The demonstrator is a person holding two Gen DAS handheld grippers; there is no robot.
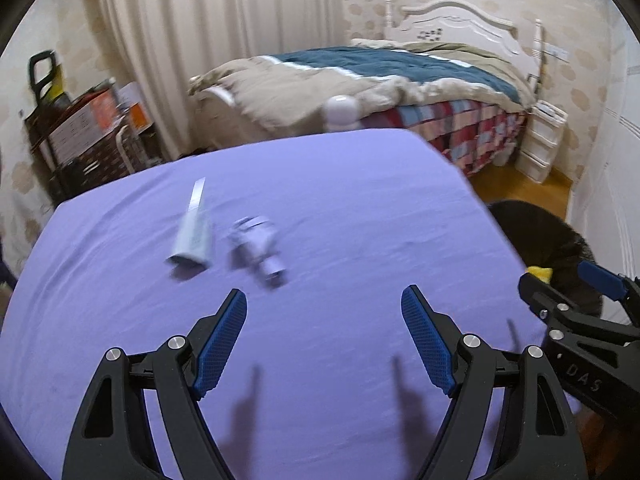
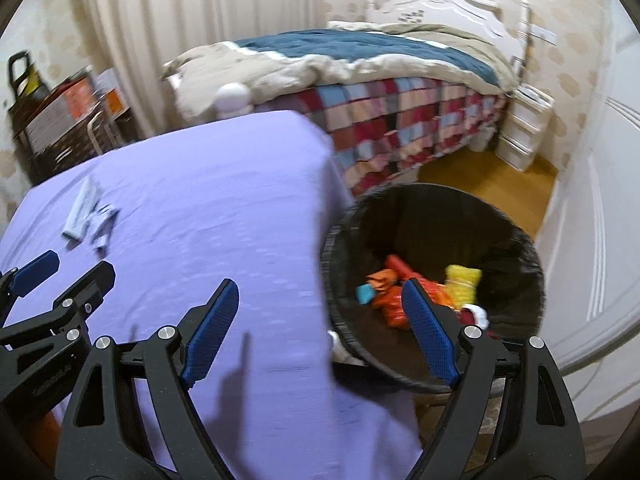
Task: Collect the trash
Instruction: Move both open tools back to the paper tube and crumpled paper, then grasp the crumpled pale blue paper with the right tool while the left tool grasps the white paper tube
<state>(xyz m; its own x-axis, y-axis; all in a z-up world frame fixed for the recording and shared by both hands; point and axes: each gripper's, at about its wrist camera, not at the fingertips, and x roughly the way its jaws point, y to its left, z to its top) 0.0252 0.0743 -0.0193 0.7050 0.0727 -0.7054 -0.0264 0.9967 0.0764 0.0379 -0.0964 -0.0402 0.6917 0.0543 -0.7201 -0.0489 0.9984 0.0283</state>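
2 scraps left at 11 o'clock: flattened tube (image 1: 192,228), crumpled wrapper (image 1: 258,250). Both look light, floppy; I'd pinch tube mid-body. My left gripper (image 1: 324,344) and right gripper (image 2: 320,332) wide open, empty.

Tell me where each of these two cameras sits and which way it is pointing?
Left wrist: sits on the left gripper, looking forward over the purple table at a tube and a crumpled wrapper; its own open fingers show, plus the right gripper at the right edge.
Right wrist: sits on the right gripper, looking over the table edge at the black bin holding trash; its open fingers show, plus the left gripper.
Shared: table, tube, wrapper, bin, bed.
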